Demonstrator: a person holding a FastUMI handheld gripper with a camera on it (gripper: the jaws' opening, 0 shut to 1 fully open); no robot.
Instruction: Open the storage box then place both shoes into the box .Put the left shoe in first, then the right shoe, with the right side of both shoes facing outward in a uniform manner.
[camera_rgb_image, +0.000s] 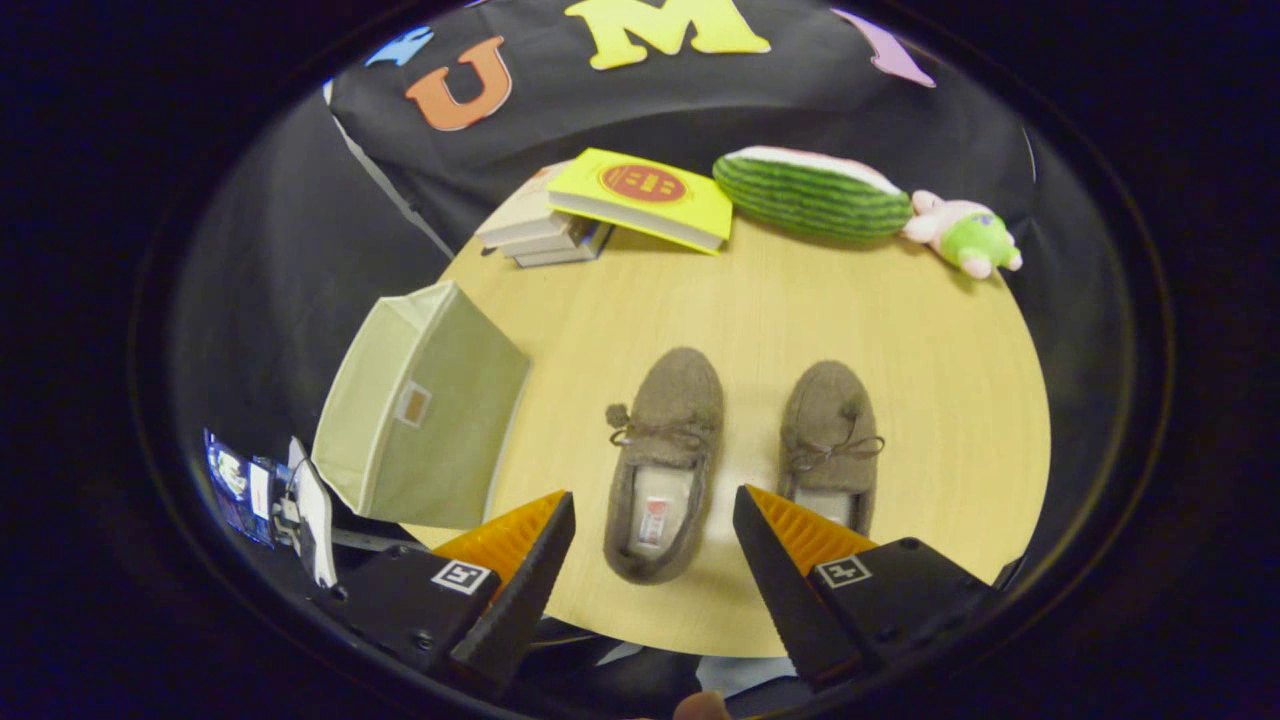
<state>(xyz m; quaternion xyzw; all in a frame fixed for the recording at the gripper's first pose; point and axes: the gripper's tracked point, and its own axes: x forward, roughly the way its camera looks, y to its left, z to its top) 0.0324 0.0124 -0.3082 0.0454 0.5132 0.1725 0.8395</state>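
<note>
Beside two shoes (740, 450), storage box (420, 410) stands shut; gripper (652, 520) open.

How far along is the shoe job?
Barely started. Done: nothing clear; the box sits at the table's edge beside the shoes, and I can't tell whether it is open. In hand: the claw is open and empty, with the left shoe between its fingers. Left: both shoes, including the right shoe, still go into the box.
</note>
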